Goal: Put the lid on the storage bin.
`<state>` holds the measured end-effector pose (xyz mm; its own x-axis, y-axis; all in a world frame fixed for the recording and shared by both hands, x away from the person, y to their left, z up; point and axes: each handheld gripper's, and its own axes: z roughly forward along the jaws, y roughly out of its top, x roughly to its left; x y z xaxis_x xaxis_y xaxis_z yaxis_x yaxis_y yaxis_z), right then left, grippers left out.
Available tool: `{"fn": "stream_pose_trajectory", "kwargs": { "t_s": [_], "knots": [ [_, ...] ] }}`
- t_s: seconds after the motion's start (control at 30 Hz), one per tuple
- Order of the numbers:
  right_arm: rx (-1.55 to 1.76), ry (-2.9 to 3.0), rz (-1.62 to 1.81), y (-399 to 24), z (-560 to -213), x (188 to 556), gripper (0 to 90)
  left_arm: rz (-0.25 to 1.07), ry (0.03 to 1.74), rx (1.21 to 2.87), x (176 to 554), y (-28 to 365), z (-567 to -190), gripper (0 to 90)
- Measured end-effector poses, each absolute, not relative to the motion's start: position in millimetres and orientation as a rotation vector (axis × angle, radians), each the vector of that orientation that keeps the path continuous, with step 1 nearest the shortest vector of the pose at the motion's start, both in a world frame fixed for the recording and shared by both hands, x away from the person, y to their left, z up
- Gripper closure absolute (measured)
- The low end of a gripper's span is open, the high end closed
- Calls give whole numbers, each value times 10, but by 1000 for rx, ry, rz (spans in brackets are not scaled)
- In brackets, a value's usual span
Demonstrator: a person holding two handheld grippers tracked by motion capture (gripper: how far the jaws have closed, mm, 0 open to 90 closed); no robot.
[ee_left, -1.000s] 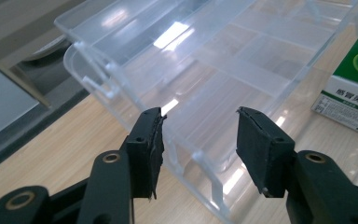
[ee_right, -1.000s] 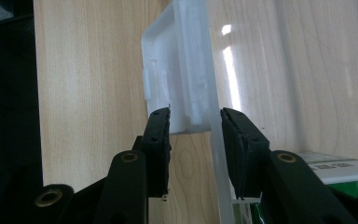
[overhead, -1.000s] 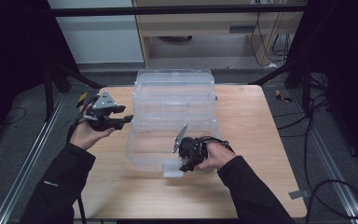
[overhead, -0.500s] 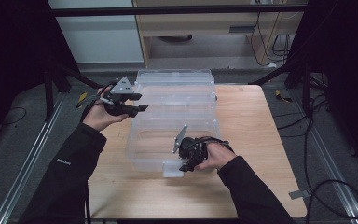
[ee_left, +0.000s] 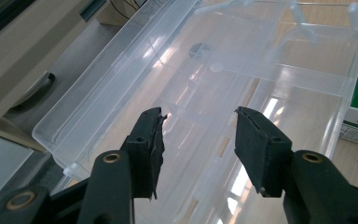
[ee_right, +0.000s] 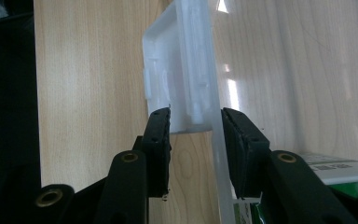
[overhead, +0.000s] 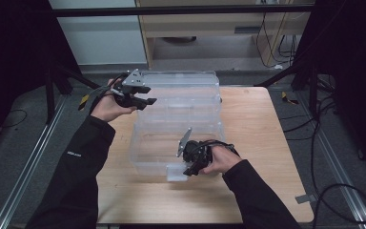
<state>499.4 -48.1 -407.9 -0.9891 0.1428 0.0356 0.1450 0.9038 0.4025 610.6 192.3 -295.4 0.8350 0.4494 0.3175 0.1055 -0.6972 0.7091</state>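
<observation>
Box: clear plastic box (overhead: pixel 178 124) lies open on the wooden table (overhead: pixel 262 143), lid flap toward the far edge.
Right gripper (overhead: pixel 187 168): clenched on the box's front latch (ee_right: pixel 179 70) at the near wall.
Left gripper (overhead: pixel 145 97): jaws apart, nothing between them, hovering over the lid's far left corner.
Done: front edge pinned.
Left: probably taking hold of the lid and swinging it shut.
</observation>
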Motion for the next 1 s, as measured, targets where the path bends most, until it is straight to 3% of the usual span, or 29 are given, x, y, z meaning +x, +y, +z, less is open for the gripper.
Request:
{"fn": "stream_pose_trajectory", "kwargs": {
  "t_s": [0.47, 0.73, 1.0],
  "knots": [
    [-237, -3059, -647, -478, -4081, 4996, 636, 597, 338, 2390, 6316, 1773, -3091, 546],
    [-237, -3057, -644, -477, -4080, 5000, 636, 547, 259, 2487, 6311, 1692, -3141, 699],
    [-251, -3052, -636, -472, -4080, 5007, 637, 564, 210, 2544, 6329, 1652, -3125, 730]
  ]
}}
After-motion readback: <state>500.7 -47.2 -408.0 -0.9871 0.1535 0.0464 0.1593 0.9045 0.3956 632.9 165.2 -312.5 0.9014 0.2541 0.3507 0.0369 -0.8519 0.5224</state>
